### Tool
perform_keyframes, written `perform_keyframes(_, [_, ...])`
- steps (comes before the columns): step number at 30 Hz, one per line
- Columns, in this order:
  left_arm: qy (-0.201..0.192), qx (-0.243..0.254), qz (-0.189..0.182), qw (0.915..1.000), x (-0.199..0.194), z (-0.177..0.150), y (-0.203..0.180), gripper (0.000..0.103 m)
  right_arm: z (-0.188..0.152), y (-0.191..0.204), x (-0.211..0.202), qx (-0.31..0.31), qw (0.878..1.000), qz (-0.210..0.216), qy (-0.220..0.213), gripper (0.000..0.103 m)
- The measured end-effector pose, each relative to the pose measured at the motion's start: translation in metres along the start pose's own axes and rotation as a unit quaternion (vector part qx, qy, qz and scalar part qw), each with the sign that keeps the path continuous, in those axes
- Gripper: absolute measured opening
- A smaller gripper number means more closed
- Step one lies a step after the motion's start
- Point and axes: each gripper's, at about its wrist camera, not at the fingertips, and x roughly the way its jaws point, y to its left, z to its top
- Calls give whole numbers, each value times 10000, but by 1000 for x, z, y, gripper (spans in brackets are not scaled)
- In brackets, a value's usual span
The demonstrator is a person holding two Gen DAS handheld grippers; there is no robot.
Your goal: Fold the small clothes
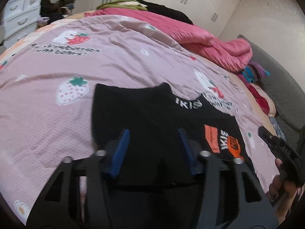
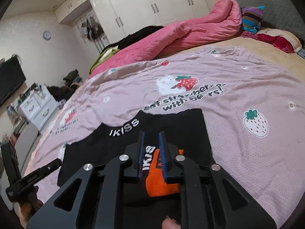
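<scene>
A small black top (image 1: 152, 114) with a white "IKISS" collar and an orange chest patch lies flat on the pink strawberry bedspread (image 1: 76, 66). It also shows in the right wrist view (image 2: 183, 126). My left gripper (image 1: 153, 133) is open, its blue-padded fingers spread above the top's near part, nothing between them. My right gripper (image 2: 151, 135) hovers over the orange patch (image 2: 162, 183) with a narrow gap between its fingers, which hold nothing. The right gripper's body shows at the right edge of the left wrist view (image 1: 280, 148).
A rolled pink quilt (image 1: 209, 38) and dark clothes lie along the bed's far side. A striped cushion (image 2: 251, 19) and red pillow (image 2: 276, 42) sit by the grey headboard. White drawers (image 2: 38, 106) and wardrobes (image 2: 143, 9) line the walls.
</scene>
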Motion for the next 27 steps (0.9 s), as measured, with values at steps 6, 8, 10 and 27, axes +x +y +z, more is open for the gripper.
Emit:
perform_keyframes(6, [683, 122, 165, 9975, 31, -17, 0, 27, -6, 15, 10, -341, 9988, 147, 311, 26])
perform_keyframes(8, [811, 34, 207, 9965, 39, -21, 8, 26, -9, 22, 12, -492, 9979, 179, 387, 32])
perform_keyframes(10, [825, -136, 82, 9965, 39, -22, 16, 24, -13, 29, 16, -608, 9966, 241, 501, 36])
perform_keyframes(27, [879, 104, 177, 9959, 36, -23, 15, 24, -53, 44, 73, -740, 9845, -97, 1590, 45])
